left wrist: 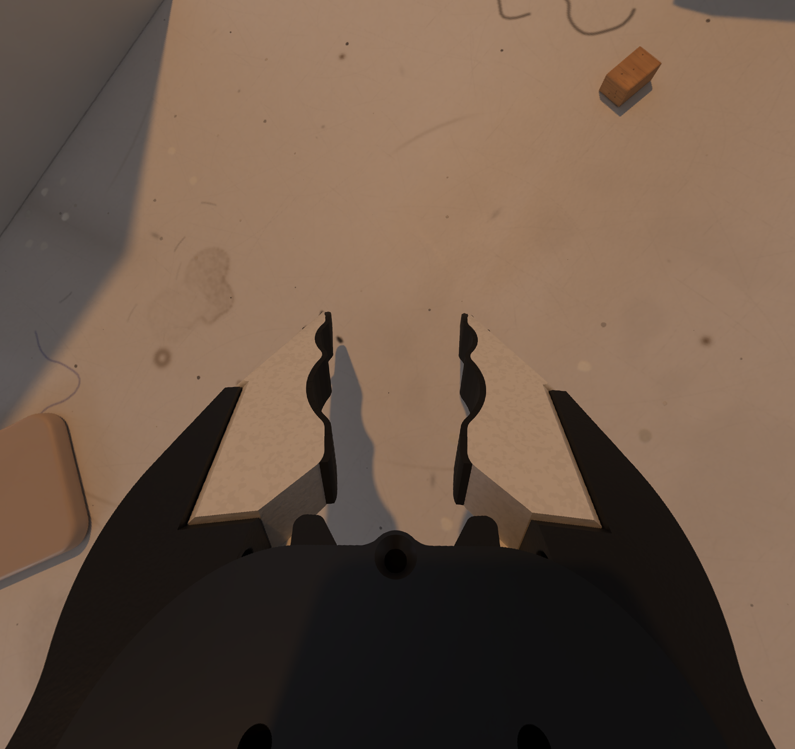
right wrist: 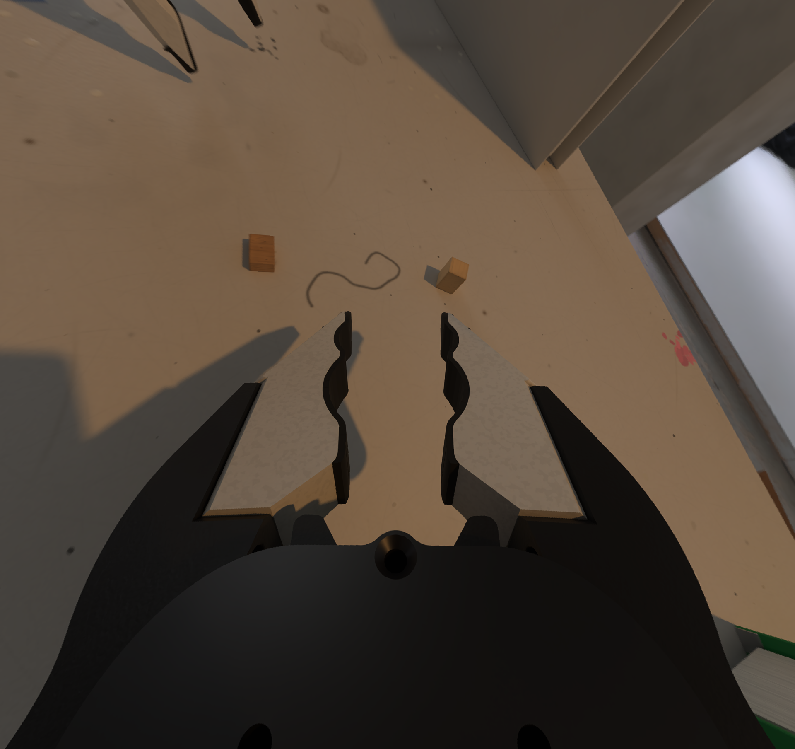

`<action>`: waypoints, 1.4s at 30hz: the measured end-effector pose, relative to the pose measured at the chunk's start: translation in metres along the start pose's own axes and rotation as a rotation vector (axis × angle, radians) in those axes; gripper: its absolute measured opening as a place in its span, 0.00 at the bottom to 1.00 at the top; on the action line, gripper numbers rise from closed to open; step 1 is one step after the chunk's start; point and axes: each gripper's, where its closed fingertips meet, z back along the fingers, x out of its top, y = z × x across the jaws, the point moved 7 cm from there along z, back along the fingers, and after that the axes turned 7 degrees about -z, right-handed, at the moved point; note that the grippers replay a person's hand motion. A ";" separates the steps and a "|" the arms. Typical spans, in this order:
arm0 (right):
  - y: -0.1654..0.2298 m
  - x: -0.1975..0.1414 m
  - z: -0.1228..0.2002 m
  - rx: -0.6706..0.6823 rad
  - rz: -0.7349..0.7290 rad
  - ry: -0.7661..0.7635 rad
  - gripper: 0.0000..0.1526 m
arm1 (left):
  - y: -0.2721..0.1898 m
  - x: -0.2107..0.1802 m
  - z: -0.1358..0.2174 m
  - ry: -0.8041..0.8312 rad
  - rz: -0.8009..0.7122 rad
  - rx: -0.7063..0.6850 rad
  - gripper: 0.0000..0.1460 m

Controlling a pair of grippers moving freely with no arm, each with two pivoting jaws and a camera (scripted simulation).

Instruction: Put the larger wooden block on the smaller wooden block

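Note:
Two wooden blocks lie on the tan table [right wrist: 129, 169]. In the right wrist view an orange-brown block [right wrist: 261, 252] lies ahead to the left and a paler block [right wrist: 451, 275] ahead to the right. They look close in size from here. My right gripper [right wrist: 395, 315] is open and empty, above the table short of both blocks. My left gripper [left wrist: 395, 317] is open and empty over bare table. The orange-brown block [left wrist: 630, 76] lies far ahead to its right. The left gripper also shows at the top left of the right wrist view [right wrist: 223, 45].
A dark cord [right wrist: 352, 276] lies curled between the blocks and also shows in the left wrist view [left wrist: 563, 5]. Grey cabinets [right wrist: 559, 39] stand at the back right, a grey box [left wrist: 64, 61] at the left. A tan rounded slab [left wrist: 34, 491] lies nearby. The table edge [right wrist: 705, 362] runs along the right.

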 end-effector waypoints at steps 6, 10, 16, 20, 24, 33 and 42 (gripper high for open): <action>-0.018 0.014 -0.030 -0.054 -0.068 0.135 0.27 | -0.001 0.000 0.001 -0.017 0.015 0.007 0.40; -0.038 0.014 -0.055 0.017 -0.284 0.203 0.26 | -0.003 0.000 0.002 -0.033 0.037 0.012 0.40; -0.047 0.012 -0.078 0.035 -0.430 0.246 0.26 | -0.006 -0.001 0.003 -0.037 0.050 0.029 0.40; -0.048 0.010 -0.087 0.044 -0.464 0.264 0.22 | -0.006 -0.001 0.003 -0.040 0.065 0.026 0.40; -0.047 0.009 -0.093 0.058 -0.462 0.275 0.09 | -0.008 -0.001 0.003 -0.035 0.068 0.036 0.40; -0.039 0.011 -0.088 0.084 -0.416 0.228 0.09 | -0.010 -0.003 0.007 -0.040 0.093 0.054 0.40; 0.000 0.031 -0.060 0.177 -0.269 0.133 0.09 | -0.015 -0.003 0.011 -0.033 0.103 0.066 0.39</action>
